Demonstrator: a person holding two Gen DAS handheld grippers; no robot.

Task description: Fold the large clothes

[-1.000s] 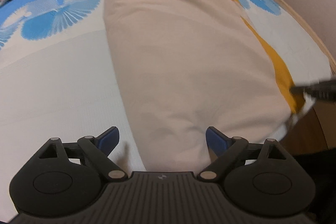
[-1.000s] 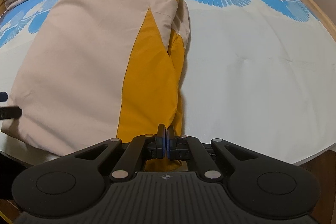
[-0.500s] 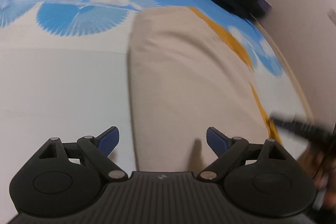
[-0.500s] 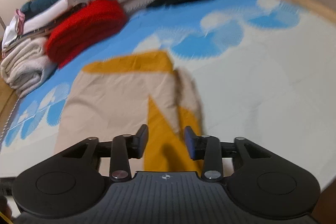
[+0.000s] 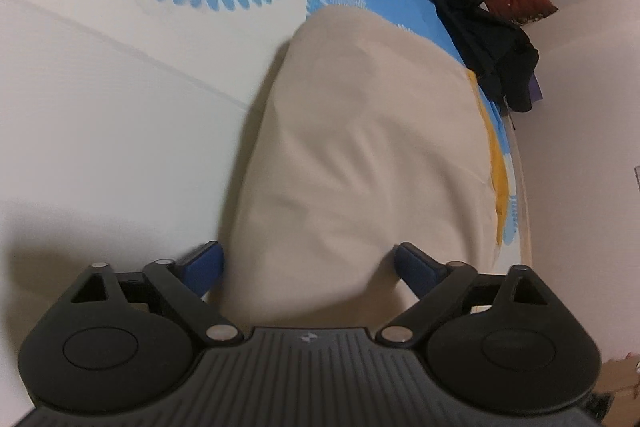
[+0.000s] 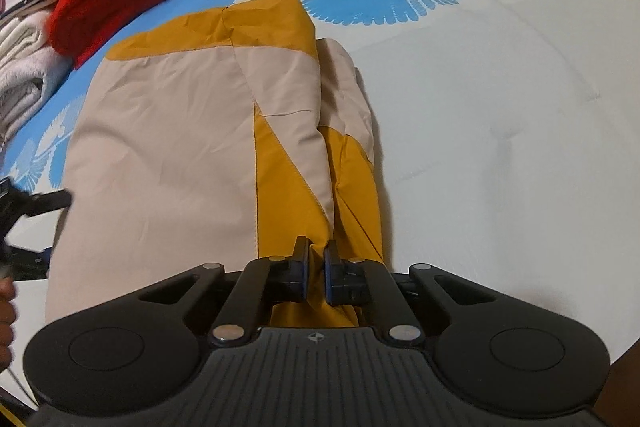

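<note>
The right hand-held gripper, jaws just closing, pinches a mustard fold of the smooth beige-and-mustard jacket; the left hand-held gripper gapes wide.

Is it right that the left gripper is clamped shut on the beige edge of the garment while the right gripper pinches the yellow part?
Not quite. The left gripper is open, its jaws standing wide on either side of the beige and yellow garment, as the left wrist view shows. The rest holds: the right gripper, whose jaws have just been closing, pinches the yellow fabric.
</note>
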